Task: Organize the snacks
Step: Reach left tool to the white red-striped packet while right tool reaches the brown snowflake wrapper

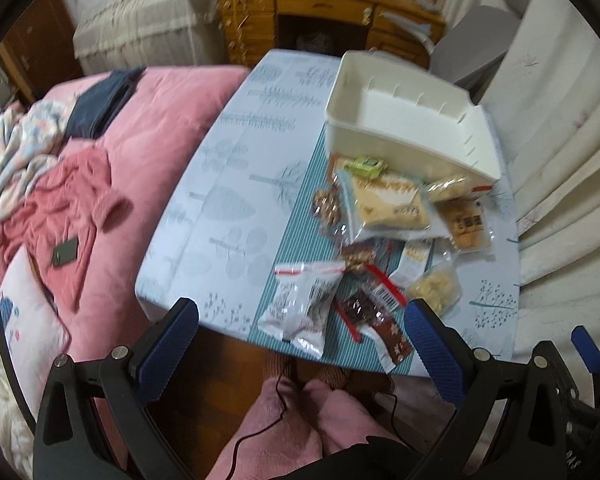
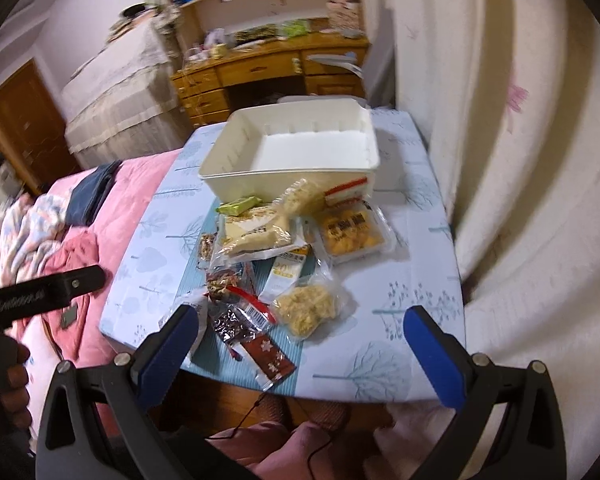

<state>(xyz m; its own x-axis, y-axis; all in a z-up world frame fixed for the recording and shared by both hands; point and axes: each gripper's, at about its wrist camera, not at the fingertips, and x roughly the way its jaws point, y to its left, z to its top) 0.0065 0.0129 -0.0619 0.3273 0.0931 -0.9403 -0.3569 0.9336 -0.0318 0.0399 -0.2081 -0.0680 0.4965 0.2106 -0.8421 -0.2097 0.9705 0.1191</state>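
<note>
Two blue-padded fingers of the left gripper (image 1: 300, 344) stand wide apart in the left wrist view, holding nothing, raised above the near edge of the table (image 1: 220, 184). Taking the white bin (image 1: 400, 152) as the landmark: it sits toward the table's far side, and its inside shows only bare white floor. The snack pile (image 1: 380, 240) begins right at the bin's near wall, where a green packet (image 1: 365, 166) lies touching it, with a beige cracker pack (image 1: 388, 204) just nearer. Farther from the bin, toward the table's near edge, lie a white packet (image 1: 300, 312) and a dark red packet (image 1: 374, 316), side by side. A pink blanket (image 1: 140, 152) covers the bed to the bin's left. In the right wrist view the right gripper (image 2: 300, 344) is likewise spread wide and empty, above the near table edge. The bin (image 2: 236, 156) is seen again at the far side; against its near wall rest the green packet (image 2: 240, 205) and a yellow tray pack (image 2: 350, 236), while a clear bag of pale crumbly pieces (image 2: 306, 308) and the dark red packet (image 2: 252, 340) lie nearer the gripper. The left gripper's black handle (image 2: 40, 292) shows at the left edge, held in a hand (image 2: 14, 384).
</note>
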